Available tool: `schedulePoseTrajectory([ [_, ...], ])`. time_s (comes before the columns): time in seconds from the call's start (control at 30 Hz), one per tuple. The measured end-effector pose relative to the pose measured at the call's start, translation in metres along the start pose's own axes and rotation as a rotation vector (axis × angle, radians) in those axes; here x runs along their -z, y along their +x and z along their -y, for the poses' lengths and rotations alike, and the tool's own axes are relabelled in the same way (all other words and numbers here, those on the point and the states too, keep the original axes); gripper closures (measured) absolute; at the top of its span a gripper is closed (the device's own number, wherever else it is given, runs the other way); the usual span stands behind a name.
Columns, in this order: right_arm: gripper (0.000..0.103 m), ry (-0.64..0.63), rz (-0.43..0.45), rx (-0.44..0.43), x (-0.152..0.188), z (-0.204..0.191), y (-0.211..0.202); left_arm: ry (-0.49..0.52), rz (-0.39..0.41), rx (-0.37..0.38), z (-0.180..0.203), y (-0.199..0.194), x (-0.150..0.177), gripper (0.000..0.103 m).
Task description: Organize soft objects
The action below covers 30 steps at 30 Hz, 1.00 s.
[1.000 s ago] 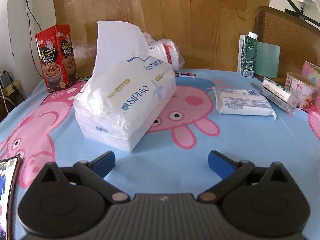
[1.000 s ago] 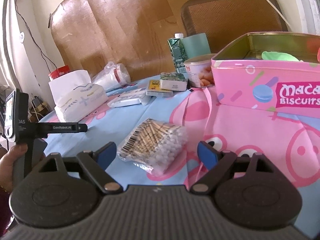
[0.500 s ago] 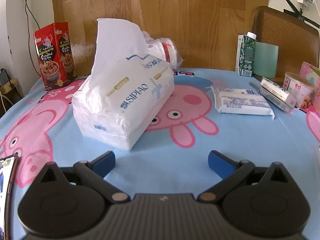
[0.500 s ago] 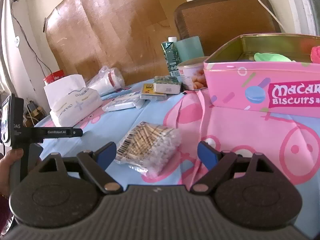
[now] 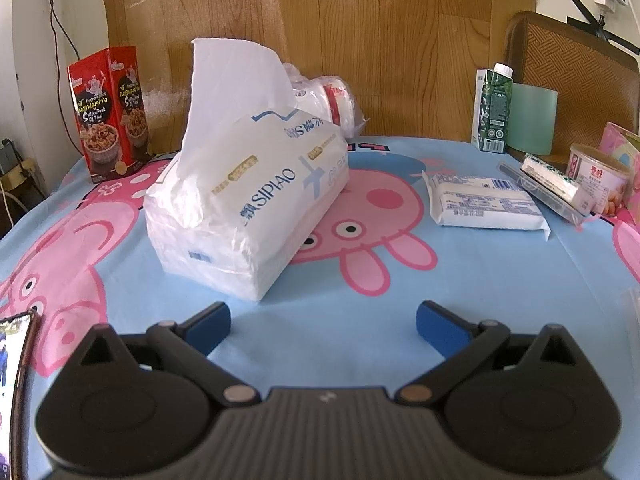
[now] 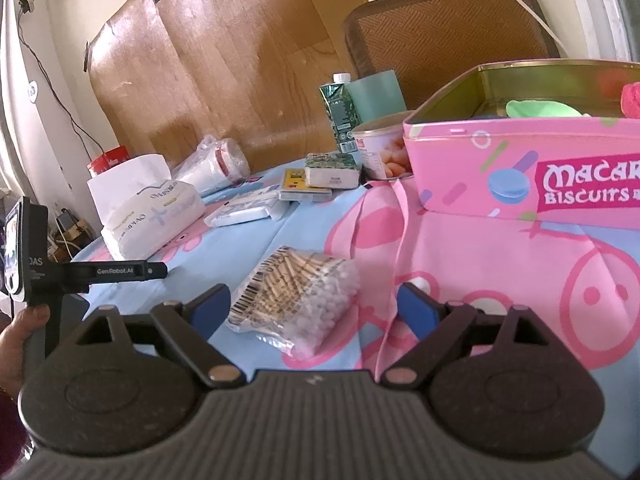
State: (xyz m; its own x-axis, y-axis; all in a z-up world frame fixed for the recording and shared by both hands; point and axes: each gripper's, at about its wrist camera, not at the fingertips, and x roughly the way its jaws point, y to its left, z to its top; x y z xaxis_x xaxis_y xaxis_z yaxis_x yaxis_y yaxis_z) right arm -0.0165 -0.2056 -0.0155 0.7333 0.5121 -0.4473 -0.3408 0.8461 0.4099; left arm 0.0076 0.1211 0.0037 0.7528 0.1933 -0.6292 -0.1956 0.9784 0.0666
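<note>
A white SIPIAO tissue pack (image 5: 248,204) with a sheet sticking up lies on the pig-print tablecloth (image 5: 360,304), just ahead and left of my open, empty left gripper (image 5: 322,326). A flat white wipes packet (image 5: 484,206) lies to the right. In the right wrist view a clear bag of cotton swabs (image 6: 296,294) lies between the blue fingertips of my open right gripper (image 6: 314,310). The pink Macaron biscuit tin (image 6: 520,168) stands open at right with a green soft thing (image 6: 540,108) inside. The tissue pack (image 6: 152,216) shows far left.
A red snack box (image 5: 110,114), a bagged cup stack (image 5: 328,100), a green carton (image 5: 494,112), a teal cup (image 5: 532,120), a small tub (image 5: 598,180) and flat boxes (image 6: 316,178) stand along the table's far side. A wooden board and chair are behind.
Both grippers shifted only slightly; the right view drifted a little so the tin and swab bag sit slightly farther left. Both stay open.
</note>
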Motion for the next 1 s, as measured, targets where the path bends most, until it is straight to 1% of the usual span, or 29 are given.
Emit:
schedulePoseTrajectory([
  [0.33,0.009,0.034,0.001,-0.045,-0.001,0.0057,-0.002,0.013,0.004,-0.007,0.0021,-0.0015,-0.0001,0.0],
  [0.6,0.008,0.017,-0.017,-0.045,-0.0035,0.0044,0.0028,0.005,-0.005,0.019,0.0004,0.0007,-0.0015,0.0],
  [0.77,0.008,0.033,-0.015,-0.056,-0.0038,0.0076,0.0023,0.03,0.007,0.01,0.0042,-0.0016,-0.0004,0.0],
  [1.0,0.007,-0.008,-0.019,-0.031,-0.0028,0.0023,0.0035,0.029,0.004,0.022,0.0031,-0.0011,-0.001,0.0],
])
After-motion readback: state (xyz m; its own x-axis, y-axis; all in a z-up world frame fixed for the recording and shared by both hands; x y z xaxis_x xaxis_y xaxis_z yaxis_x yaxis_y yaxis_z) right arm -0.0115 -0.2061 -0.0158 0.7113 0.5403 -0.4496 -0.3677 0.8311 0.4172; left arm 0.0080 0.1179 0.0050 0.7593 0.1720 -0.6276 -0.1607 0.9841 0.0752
